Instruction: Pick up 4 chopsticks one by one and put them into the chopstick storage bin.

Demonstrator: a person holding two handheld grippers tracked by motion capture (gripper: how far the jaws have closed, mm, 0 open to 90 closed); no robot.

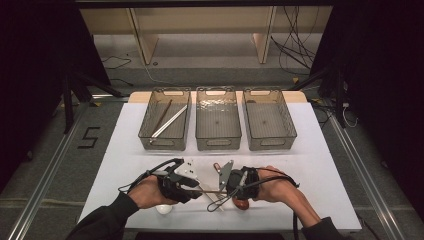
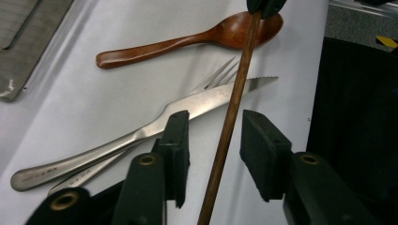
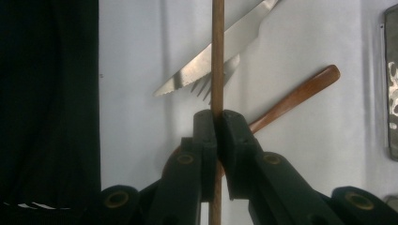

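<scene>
Right claw (image 3: 217,123) clamped on wooden chopstick (image 3: 217,56); left claw (image 2: 213,140) spread around it, untouching; fork (image 2: 217,79) half-hidden under knife (image 2: 197,103)

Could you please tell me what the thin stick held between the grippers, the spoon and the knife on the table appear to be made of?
The stick looks like wood: brown, matte, with faint lengthwise grain. The spoon also seems wooden, reddish brown with a smooth, slightly glossy finish, perhaps lacquered. The knife looks like polished steel: silvery, reflective, with a serrated edge near the tip.
</scene>
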